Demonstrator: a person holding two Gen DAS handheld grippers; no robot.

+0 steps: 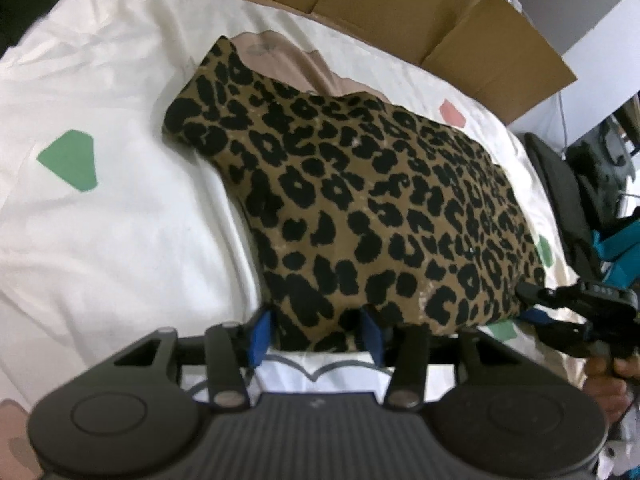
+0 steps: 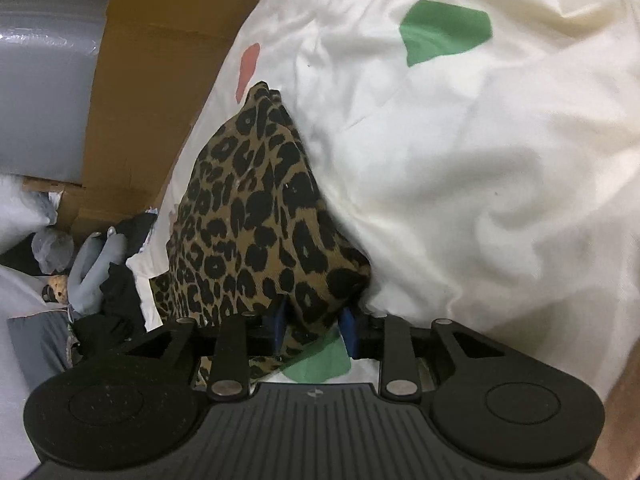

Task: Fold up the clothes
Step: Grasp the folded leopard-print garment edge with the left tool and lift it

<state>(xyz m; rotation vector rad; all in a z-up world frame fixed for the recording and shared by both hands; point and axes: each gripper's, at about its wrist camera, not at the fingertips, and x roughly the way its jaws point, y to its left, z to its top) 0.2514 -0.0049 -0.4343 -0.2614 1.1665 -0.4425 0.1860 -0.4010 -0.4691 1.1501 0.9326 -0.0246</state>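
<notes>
A folded leopard-print garment (image 1: 360, 200) lies across the white bedsheet (image 1: 120, 220). Its near edge sits between the blue pads of my left gripper (image 1: 316, 336), which stand wide and loose around the cloth, so that gripper is open. At the garment's right corner is my right gripper (image 1: 532, 304), held by a person's hand (image 1: 608, 376). In the right wrist view a bunched fold of the garment (image 2: 256, 208) fills the gap of the right gripper (image 2: 314, 324), and both pads touch the cloth.
Cardboard boxes (image 1: 400, 0) line the far side of the bed. A black chair (image 1: 560, 192) stands off its right edge. Beside the bed lies a pile of grey and black clothes (image 2: 100, 260) against more cardboard (image 2: 132, 100). The sheet (image 2: 480, 160) has green and pink patches.
</notes>
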